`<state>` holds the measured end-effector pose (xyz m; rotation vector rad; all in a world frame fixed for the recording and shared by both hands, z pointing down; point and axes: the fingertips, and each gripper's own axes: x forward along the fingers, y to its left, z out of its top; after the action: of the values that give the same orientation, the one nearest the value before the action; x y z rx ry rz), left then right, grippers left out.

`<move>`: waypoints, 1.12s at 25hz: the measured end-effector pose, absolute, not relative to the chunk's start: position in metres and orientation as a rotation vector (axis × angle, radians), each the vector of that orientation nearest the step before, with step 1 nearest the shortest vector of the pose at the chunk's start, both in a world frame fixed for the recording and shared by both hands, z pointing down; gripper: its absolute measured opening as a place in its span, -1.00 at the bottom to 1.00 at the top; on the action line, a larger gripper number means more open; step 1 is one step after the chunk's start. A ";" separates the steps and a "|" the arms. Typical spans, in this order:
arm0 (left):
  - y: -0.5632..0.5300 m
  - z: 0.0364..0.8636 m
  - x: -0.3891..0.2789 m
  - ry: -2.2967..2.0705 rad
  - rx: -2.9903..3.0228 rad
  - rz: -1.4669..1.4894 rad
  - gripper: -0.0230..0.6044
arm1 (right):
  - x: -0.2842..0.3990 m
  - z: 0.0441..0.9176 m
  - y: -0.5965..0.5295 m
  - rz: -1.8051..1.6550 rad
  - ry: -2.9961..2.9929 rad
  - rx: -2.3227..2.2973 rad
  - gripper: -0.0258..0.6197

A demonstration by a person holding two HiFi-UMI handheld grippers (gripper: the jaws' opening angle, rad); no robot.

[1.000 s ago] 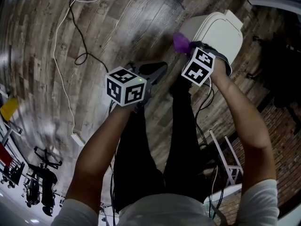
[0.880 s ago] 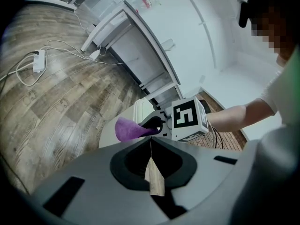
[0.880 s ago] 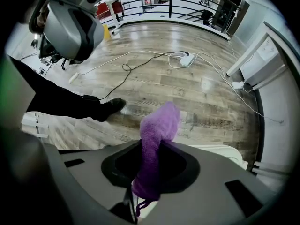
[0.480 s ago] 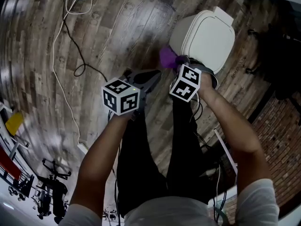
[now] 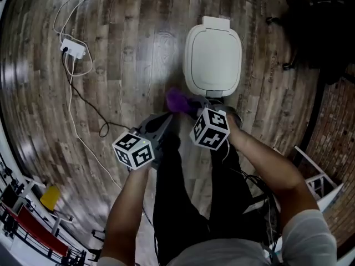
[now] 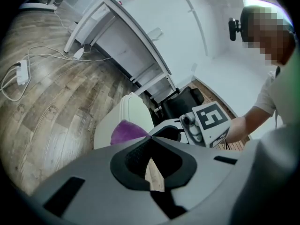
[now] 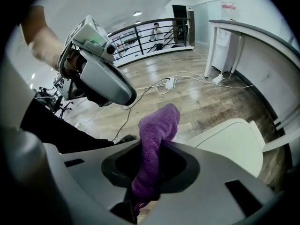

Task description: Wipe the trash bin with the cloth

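The white trash bin [image 5: 213,60] stands on the wood floor with its lid closed, straight ahead of me. My right gripper [image 5: 188,105] is shut on the purple cloth [image 5: 176,98], which sticks out past its tips just short of the bin's near left corner. In the right gripper view the cloth [image 7: 159,121] rises between the jaws, with the bin [image 7: 229,139] lower right. My left gripper [image 5: 168,119] sits beside it on the left, shut and holding nothing. The left gripper view shows the cloth [image 6: 125,131] and the bin [image 6: 133,114] beyond its closed tips.
A white power strip [image 5: 74,49] with white cables and a black cable [image 5: 89,110] lie on the floor at left. A brick wall [image 5: 333,126] and a white rack [image 5: 313,179] stand at right. A white counter [image 6: 126,32] and black chair [image 6: 180,102] stand behind the bin.
My view has swung so the bin now sits ahead at centre rather than upper right. Both grippers hang lower in the picture. The right gripper still holds the cloth near the bin's front.
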<state>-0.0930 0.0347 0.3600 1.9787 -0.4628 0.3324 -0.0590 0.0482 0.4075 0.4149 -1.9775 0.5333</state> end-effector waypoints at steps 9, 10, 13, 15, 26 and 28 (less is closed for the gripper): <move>0.007 0.324 -0.012 -0.324 2.062 0.423 -0.92 | 0.043 0.370 0.036 0.743 -2.019 0.823 -0.62; 0.005 0.322 0.000 -0.301 2.076 0.457 -0.92 | 0.060 0.368 0.036 0.792 -2.018 0.882 -0.62; 0.002 0.318 0.041 -0.244 2.111 0.554 -0.92 | 0.114 0.364 0.040 0.943 -2.004 1.039 -0.62; 0.001 0.320 0.068 -0.225 2.128 0.610 -0.92 | 0.150 0.364 0.044 1.023 -1.992 1.121 -0.62; -0.003 0.345 0.188 -0.190 2.158 0.933 -0.92 | 0.298 0.419 0.050 1.443 -1.848 1.423 -0.62; -0.006 0.345 0.200 -0.183 2.161 0.968 -0.92 | 0.310 0.429 0.046 1.528 -1.826 1.464 -0.62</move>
<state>0.1996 -0.0065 0.3451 2.1612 -0.1833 0.9676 0.3098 0.0456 0.4291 1.4638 -1.8257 1.5277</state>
